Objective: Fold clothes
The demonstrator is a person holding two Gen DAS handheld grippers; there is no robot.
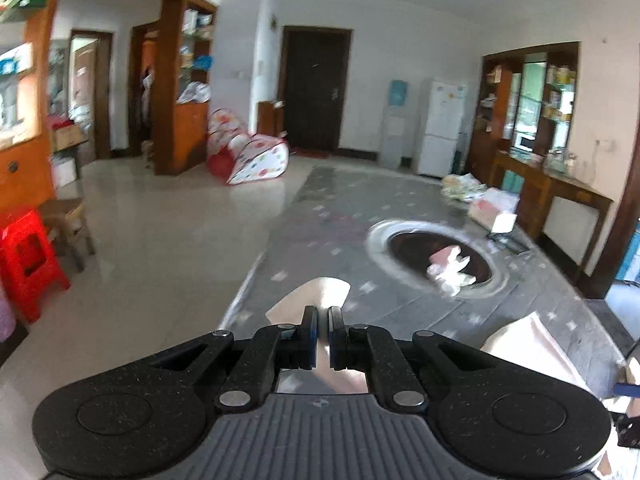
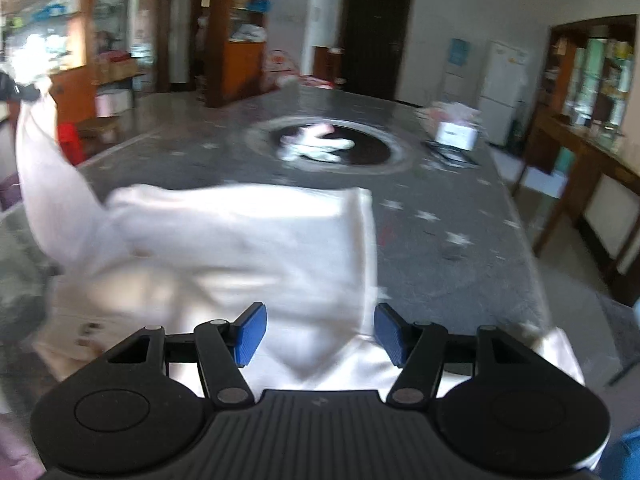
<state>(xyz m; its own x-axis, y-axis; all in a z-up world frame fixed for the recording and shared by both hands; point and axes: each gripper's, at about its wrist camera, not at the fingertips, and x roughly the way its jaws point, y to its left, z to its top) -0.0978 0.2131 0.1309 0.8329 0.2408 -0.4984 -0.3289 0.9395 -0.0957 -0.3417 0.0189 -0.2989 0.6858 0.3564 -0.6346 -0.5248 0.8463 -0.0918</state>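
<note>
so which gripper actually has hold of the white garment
The left gripper: its jaws are pinched shut on a corner of the white garment, lifting that end. The right gripper stands open above the cloth, gripping nothing.

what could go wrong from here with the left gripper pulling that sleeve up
1. The left gripper is shut on only a thin edge of the white garment, so the cloth may slip out as it lifts.
2. The right gripper is open above the garment and pins nothing, so the body may drag across the table and spoil the fold.
3. Both views are blurred, so the sleeve could land crooked.
</note>
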